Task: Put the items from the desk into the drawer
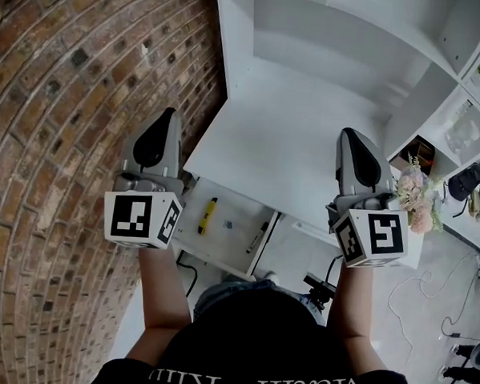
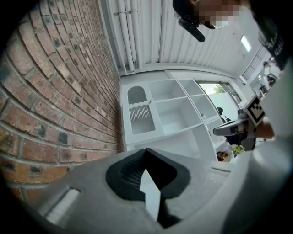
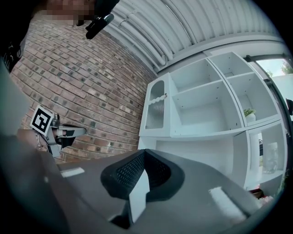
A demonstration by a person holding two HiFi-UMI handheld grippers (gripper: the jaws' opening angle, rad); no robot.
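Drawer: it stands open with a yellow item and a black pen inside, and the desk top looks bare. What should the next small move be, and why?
Probably lower the left gripper to the drawer front and push it closed. The desk top seems bare, the yellow item and black pen lie inside, and the right gripper, like the left, is shut on nothing.

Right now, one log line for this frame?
left gripper shut, empty | right gripper shut, empty | drawer open: yellow item, black pen, small blue item inside | desk: no items visible
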